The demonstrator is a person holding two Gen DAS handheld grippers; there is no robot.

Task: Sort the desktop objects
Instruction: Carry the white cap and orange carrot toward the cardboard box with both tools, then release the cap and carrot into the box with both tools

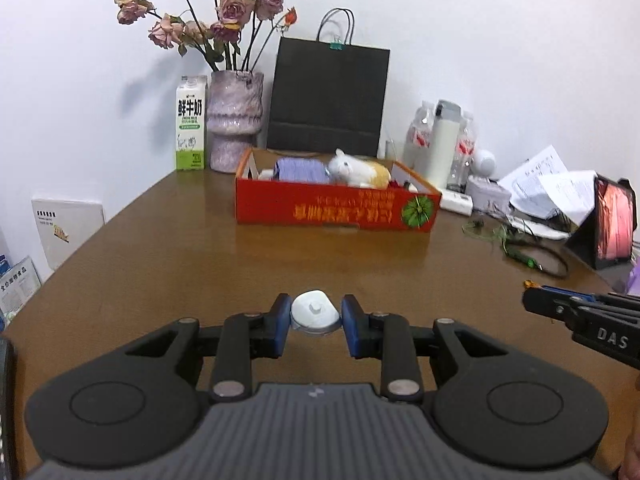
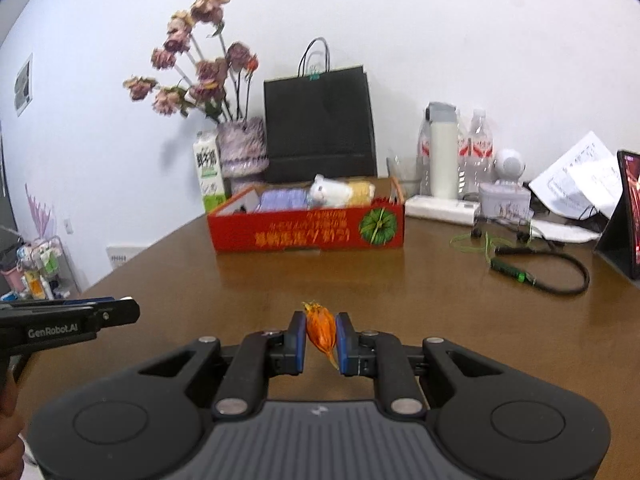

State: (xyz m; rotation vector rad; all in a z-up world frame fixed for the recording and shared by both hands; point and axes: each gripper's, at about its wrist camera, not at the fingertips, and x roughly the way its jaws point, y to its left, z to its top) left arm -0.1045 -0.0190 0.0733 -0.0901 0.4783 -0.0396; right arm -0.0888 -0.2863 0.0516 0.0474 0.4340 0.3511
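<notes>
My left gripper is shut on a small white and silver cup-shaped object and holds it above the brown table. My right gripper is shut on an orange wrapped candy above the table. A red cardboard box stands at the middle back and holds a white and yellow plush toy and a purple item; the box also shows in the right wrist view. The right gripper shows at the right edge of the left wrist view, the left gripper at the left edge of the right wrist view.
Behind the box stand a milk carton, a vase of dried roses and a black paper bag. At the right are bottles, a white power strip, papers, a tablet and a black cable with a green tip.
</notes>
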